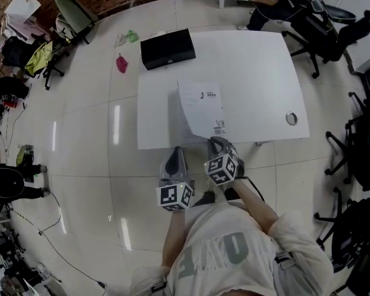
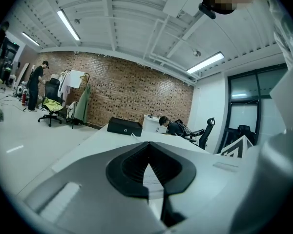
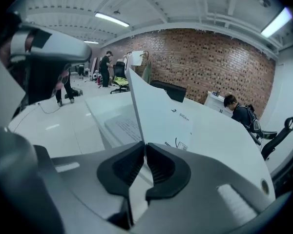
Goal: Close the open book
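Note:
The open book lies on the white table near its front edge. Its white cover is lifted and stands tilted over the printed page. My right gripper is shut on the cover's near edge. In the right gripper view the cover rises straight out of the closed jaws of that gripper, with the printed page flat to its left. My left gripper sits just left of the book at the table's edge, and in its own view it is shut with nothing in it.
A black box sits at the table's far left corner, and a round cable hole is near the right edge. Office chairs stand to the right. A person sits at a far desk. Small items lie on the floor.

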`<state>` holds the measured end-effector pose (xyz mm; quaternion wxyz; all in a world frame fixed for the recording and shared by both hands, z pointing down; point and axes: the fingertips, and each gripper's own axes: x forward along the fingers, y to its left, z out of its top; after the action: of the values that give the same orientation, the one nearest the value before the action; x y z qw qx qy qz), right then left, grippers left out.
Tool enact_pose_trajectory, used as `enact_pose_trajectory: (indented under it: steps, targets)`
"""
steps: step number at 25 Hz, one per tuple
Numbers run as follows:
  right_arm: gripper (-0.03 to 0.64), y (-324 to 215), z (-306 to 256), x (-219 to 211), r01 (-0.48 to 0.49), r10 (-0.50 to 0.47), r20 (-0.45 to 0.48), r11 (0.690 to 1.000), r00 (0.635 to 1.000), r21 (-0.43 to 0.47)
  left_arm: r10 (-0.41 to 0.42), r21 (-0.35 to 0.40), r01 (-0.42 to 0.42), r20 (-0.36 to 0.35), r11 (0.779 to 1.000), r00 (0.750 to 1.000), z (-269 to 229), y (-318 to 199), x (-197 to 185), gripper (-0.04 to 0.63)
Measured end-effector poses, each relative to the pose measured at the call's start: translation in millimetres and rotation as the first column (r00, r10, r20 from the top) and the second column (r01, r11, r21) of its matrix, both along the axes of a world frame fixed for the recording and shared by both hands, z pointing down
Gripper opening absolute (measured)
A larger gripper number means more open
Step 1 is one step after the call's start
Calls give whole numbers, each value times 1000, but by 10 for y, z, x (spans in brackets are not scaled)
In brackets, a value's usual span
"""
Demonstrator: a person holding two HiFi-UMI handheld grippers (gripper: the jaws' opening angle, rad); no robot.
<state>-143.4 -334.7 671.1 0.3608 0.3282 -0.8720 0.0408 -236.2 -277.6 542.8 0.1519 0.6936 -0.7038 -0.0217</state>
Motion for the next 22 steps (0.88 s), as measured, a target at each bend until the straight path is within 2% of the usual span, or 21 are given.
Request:
enact_pose_trajectory:
  steps: [2,5,7,10,12,14,16,17,20,22]
  targets:
    - [35,22,79,-29,23,-23,-41,1000,999,-5,-11,-1,11,1,1000,1000,9,18,-36,18]
    - [86,78,202,-82,76,-76,-99,997,992,-8,-26,-4,26,-3,1000,1000,28,41,-86,17]
    - [80,90,217,-89,88,-87,-109,996,990,1,-33,-5,33,-8,999,999,33,50,-111,17]
    - [60,58,86,-86,59,-59,-45,998,997,-19,-37,-3,37,-13,999,999,29,46,-126,17]
    - [54,-2,-128,-66,28,-28,27,1000,999,-12,-32,3,32,-13,999,999,7,28,-112,17]
    - [21,-106,-413,12,-17,17,125,1000,992,-4,-19,14,19,-12,1000,1000,-39,-13,-83,18]
    - [5,-265,-705,196,-92,93,253,996,963,-16,1,33,-1,-11,999,1000,-108,-81,-41,17]
    - [5,-356,-845,324,-135,138,321,990,937,-32,14,45,-13,-9,999,1000,-145,-123,-19,18]
    - [3,-562,-1236,691,-224,245,496,969,833,-104,45,73,-46,7,996,999,-239,-274,16,18]
    - [3,-631,-1418,878,-257,277,557,959,783,-116,57,86,-58,18,995,998,-296,-384,29,18]
